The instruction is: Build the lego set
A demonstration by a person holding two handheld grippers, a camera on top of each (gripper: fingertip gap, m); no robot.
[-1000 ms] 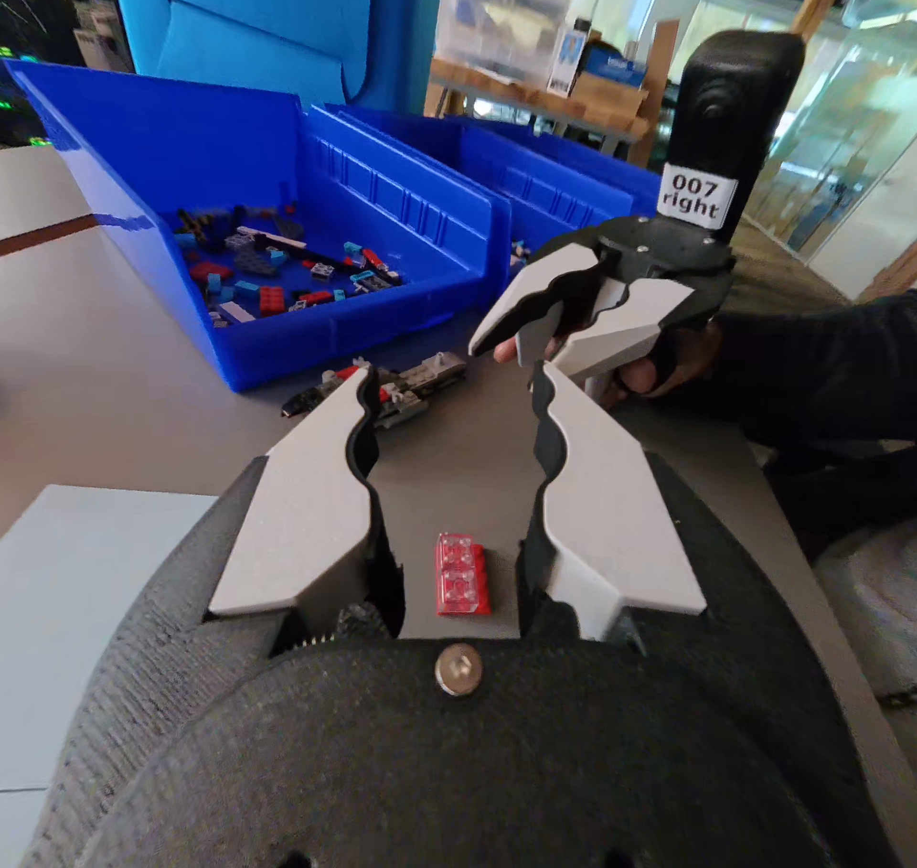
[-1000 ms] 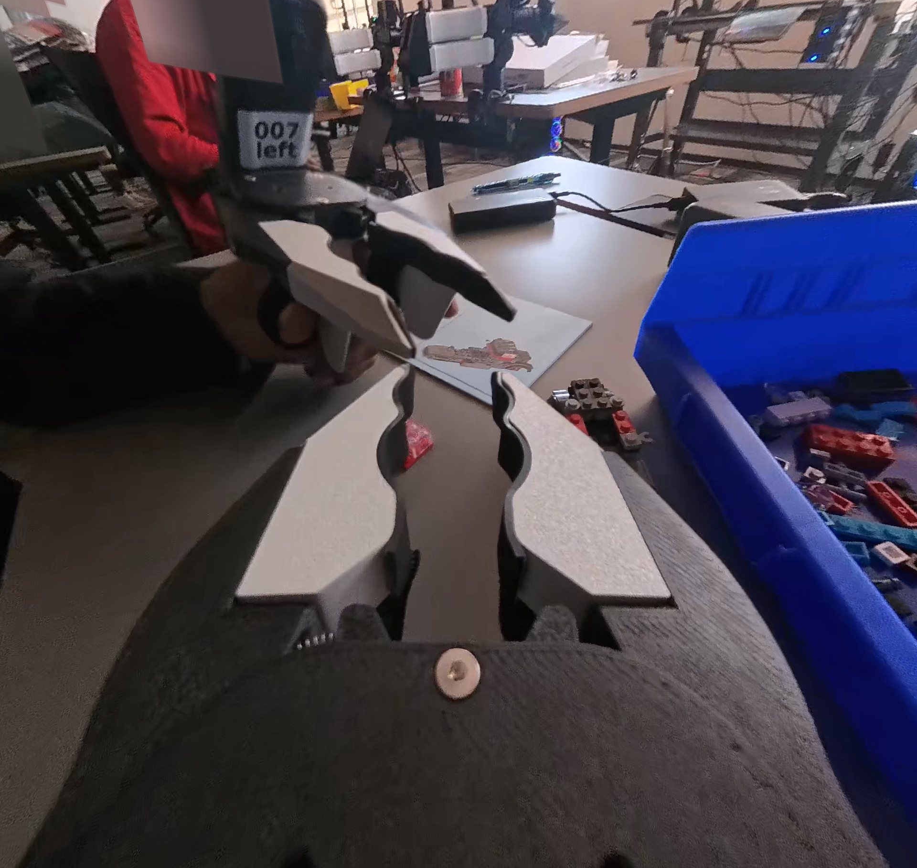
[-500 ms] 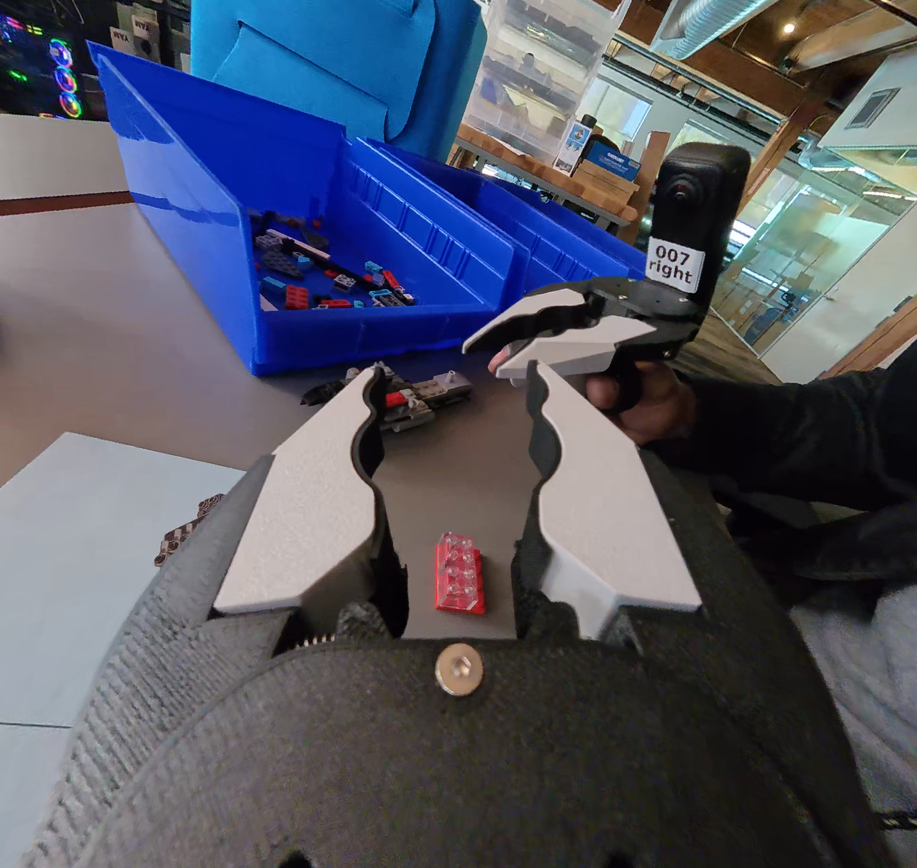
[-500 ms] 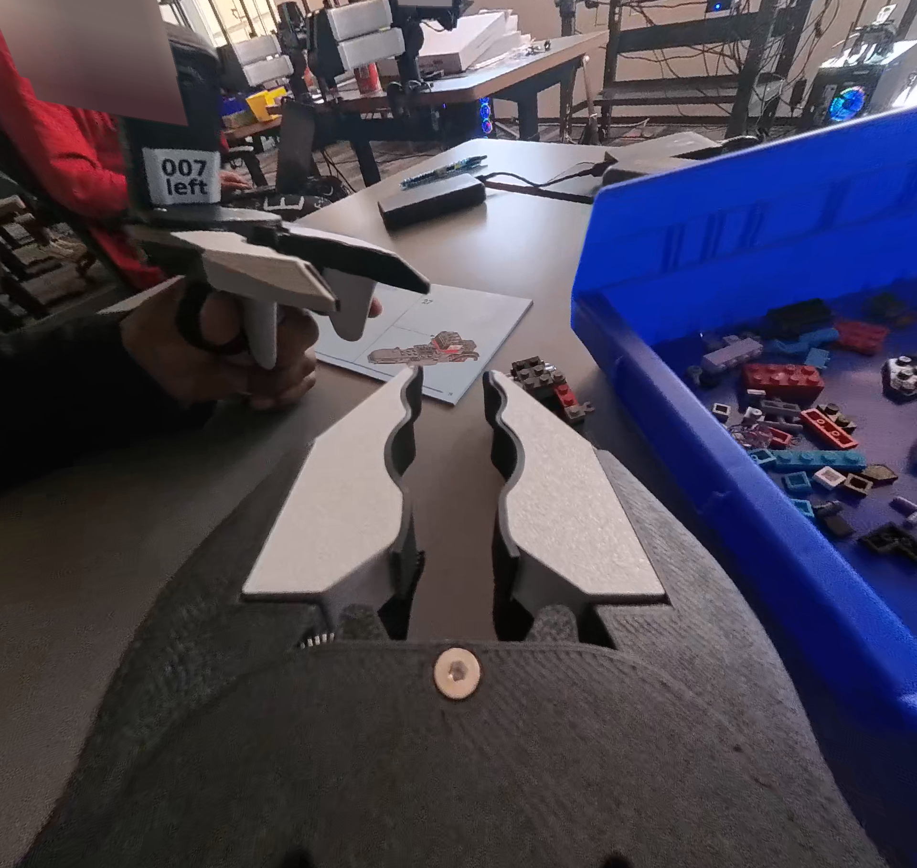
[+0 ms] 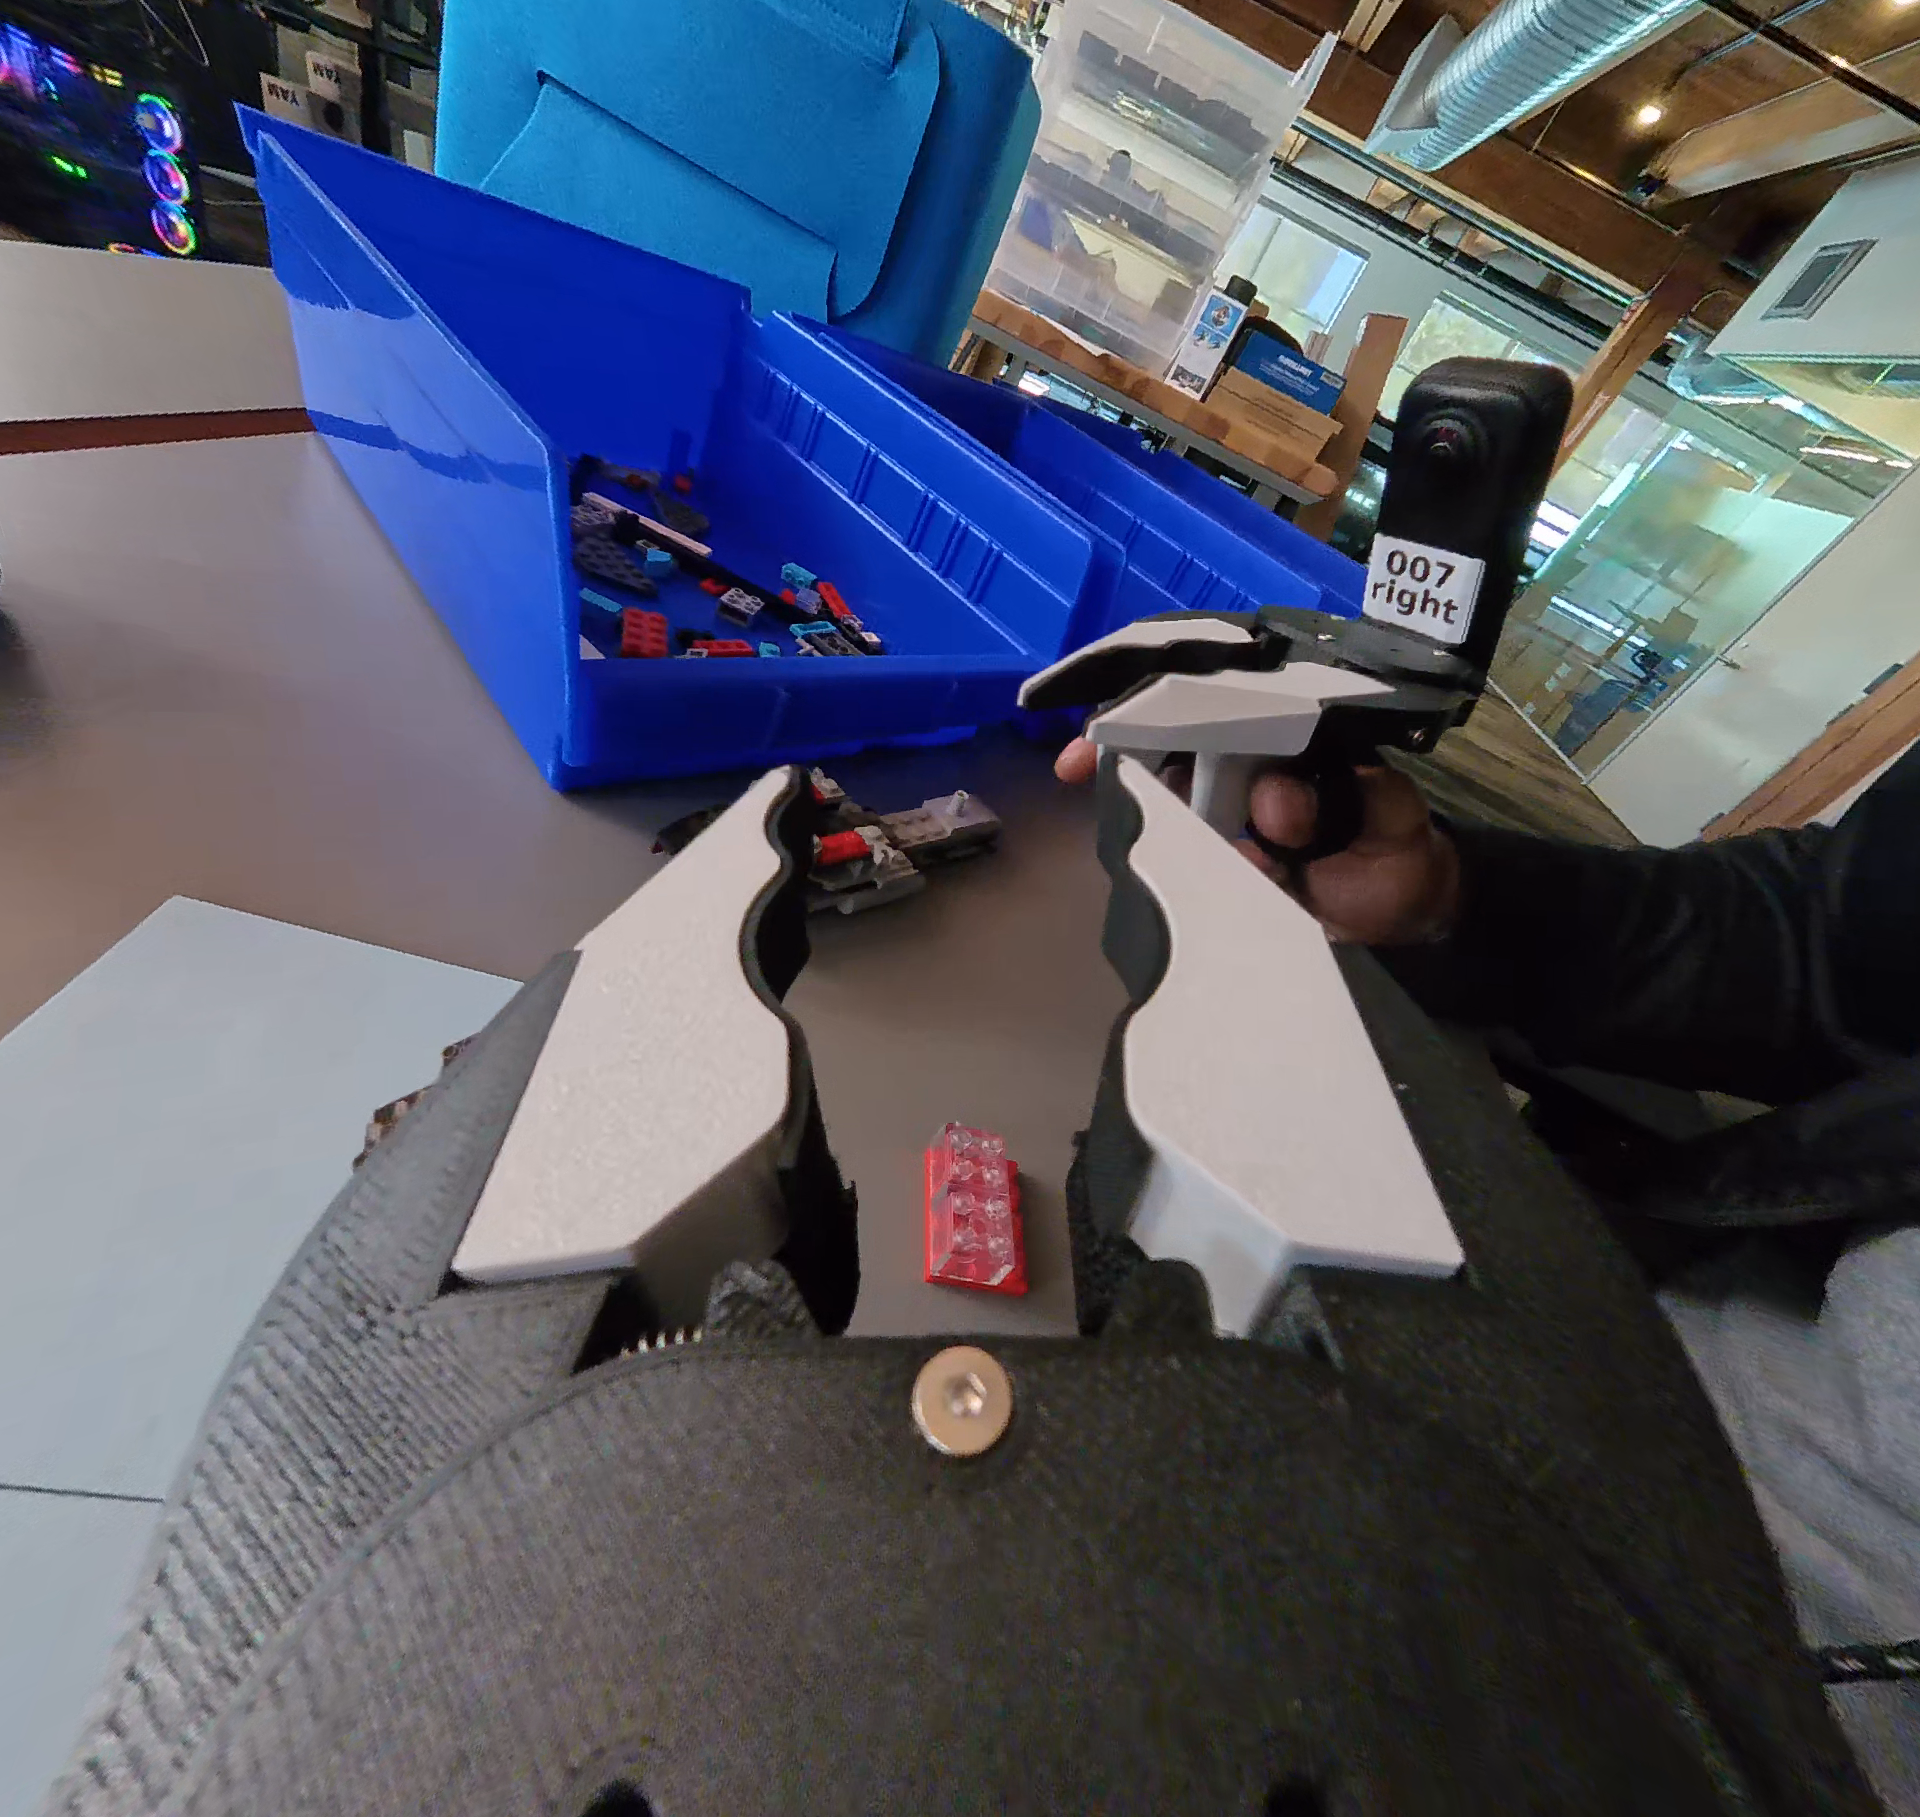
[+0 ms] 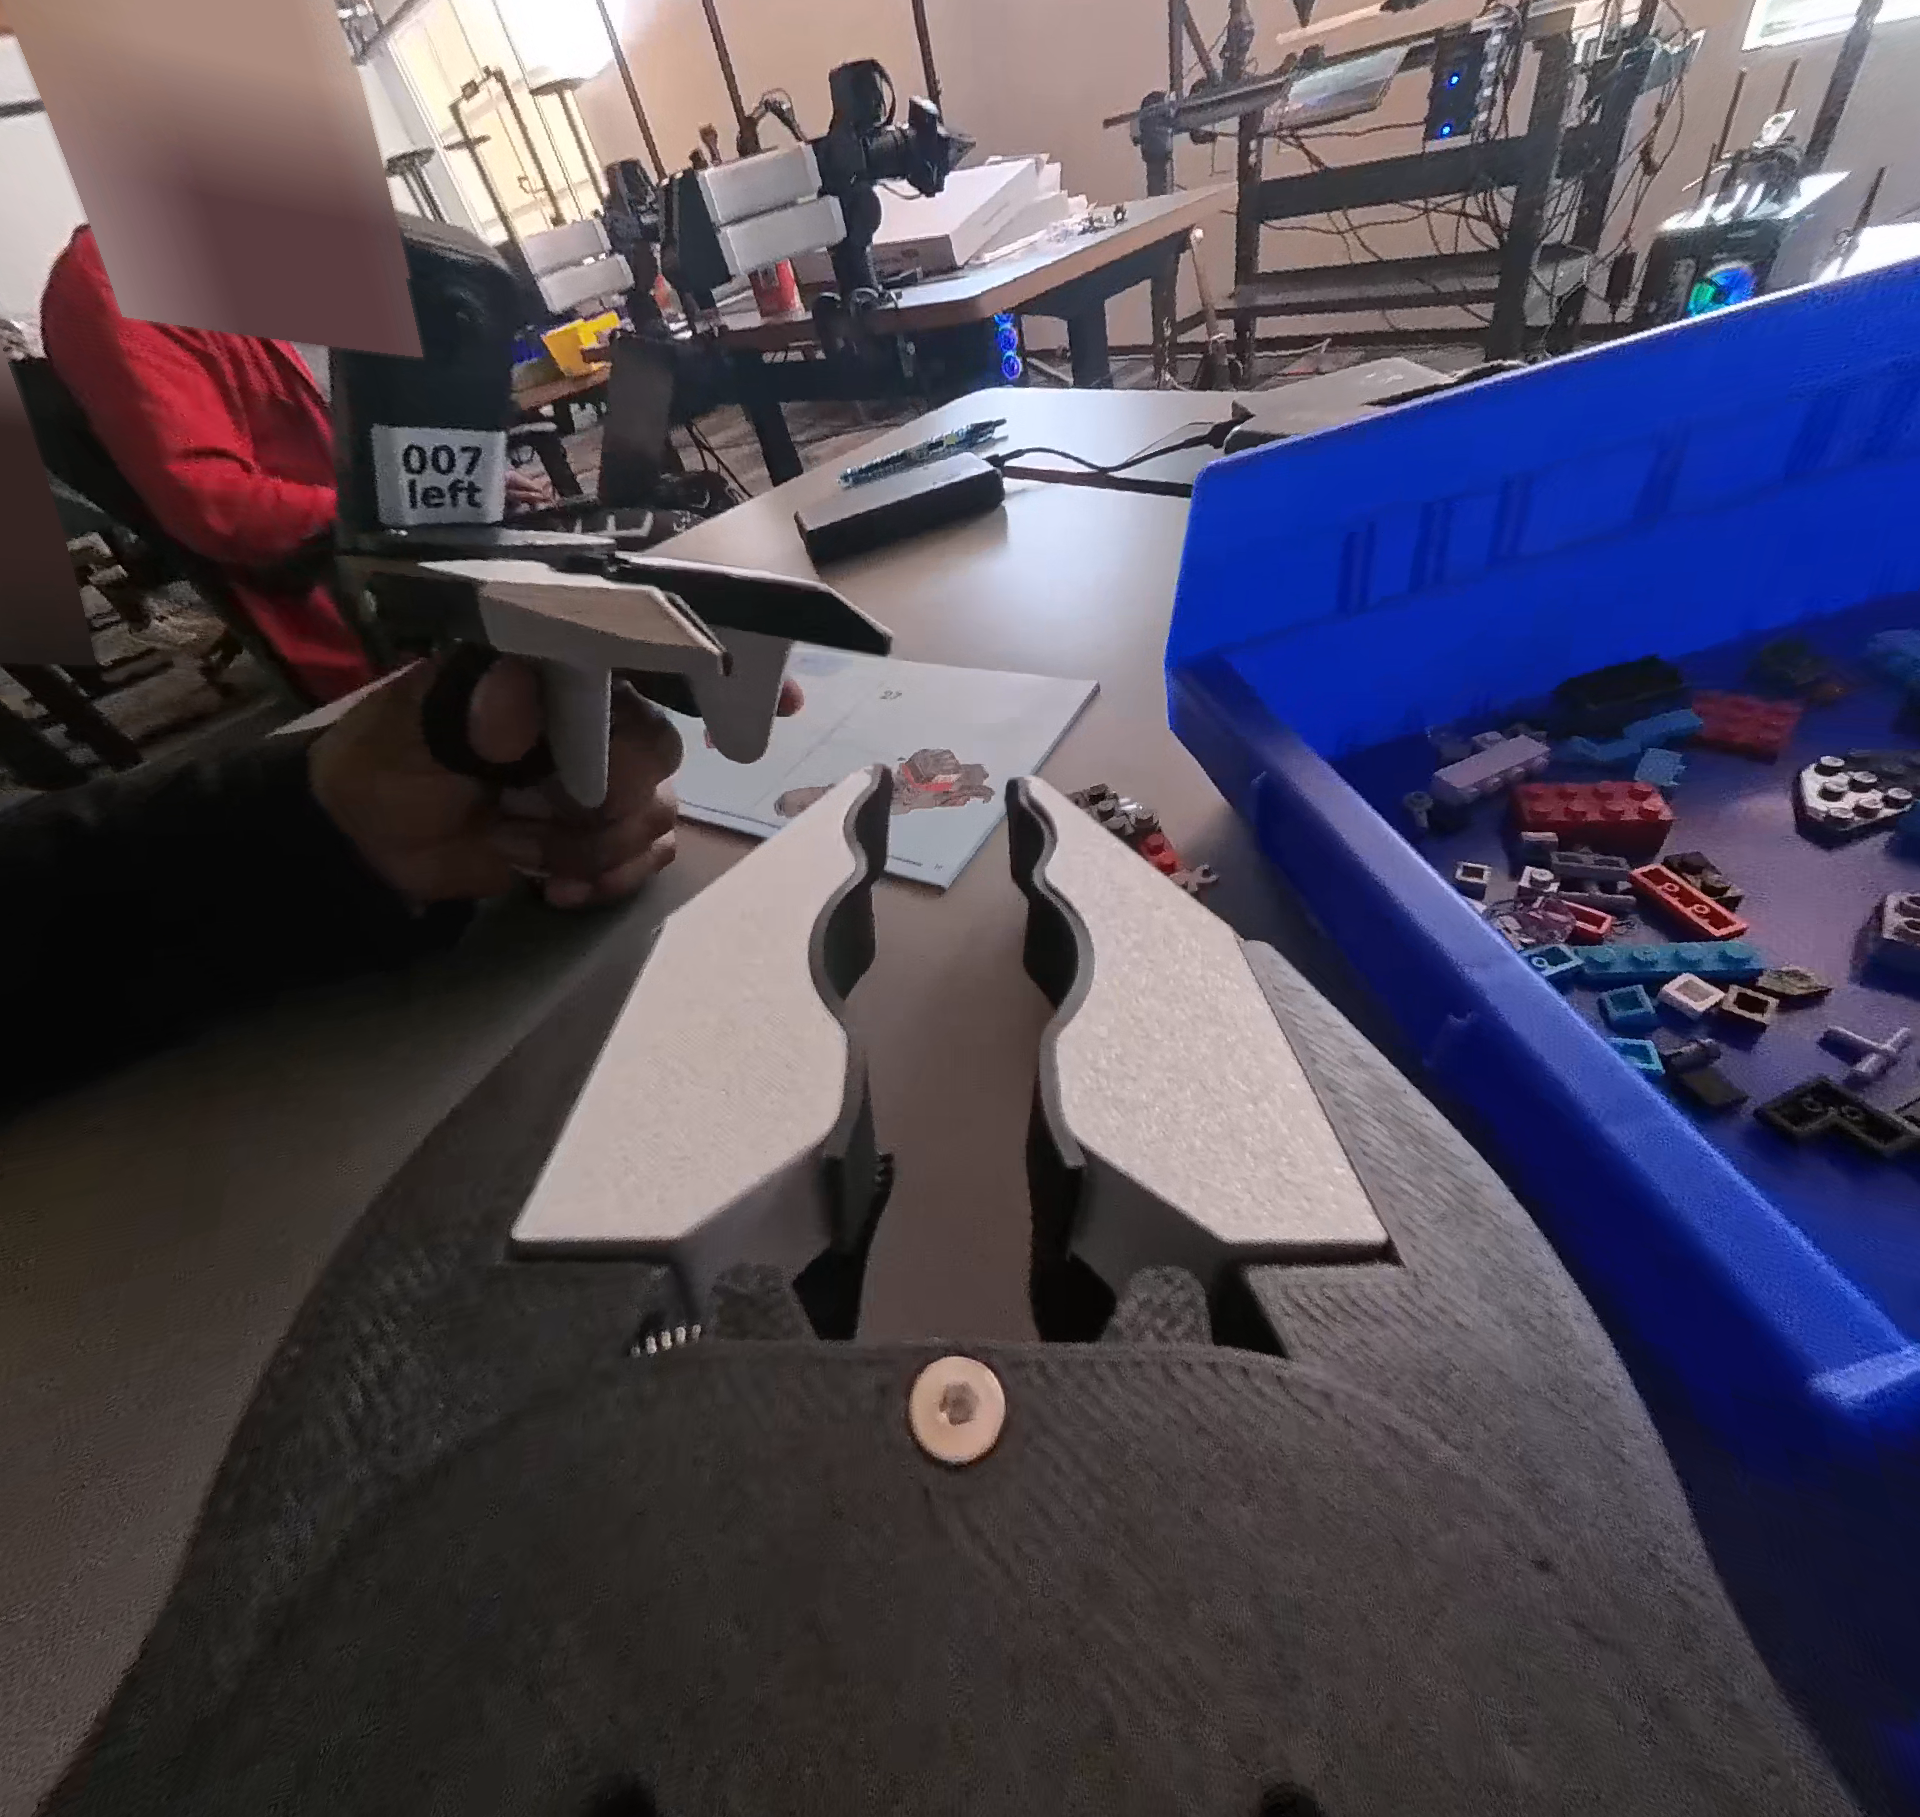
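Instruction sheet [image 6: 883, 780] left of half-built model [image 5: 883, 848]. Left claw [image 5: 951, 811] spread, empty, tilted up vs 1 s ago; red clear brick [image 5: 971, 1208] lies on counter [image 5: 260, 687] near-side of model, between fingers' bases, long axis along fingers, studs up. Right claw [image 6: 948, 811] part-open, empty, now lifted away from model toward blue bin [image 6: 1455, 1040], right of model. Likely fetching next piece.

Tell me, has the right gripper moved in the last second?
Yes. In the left wrist view, the right gripper has tilted level and shifted right, away from the blue bin.
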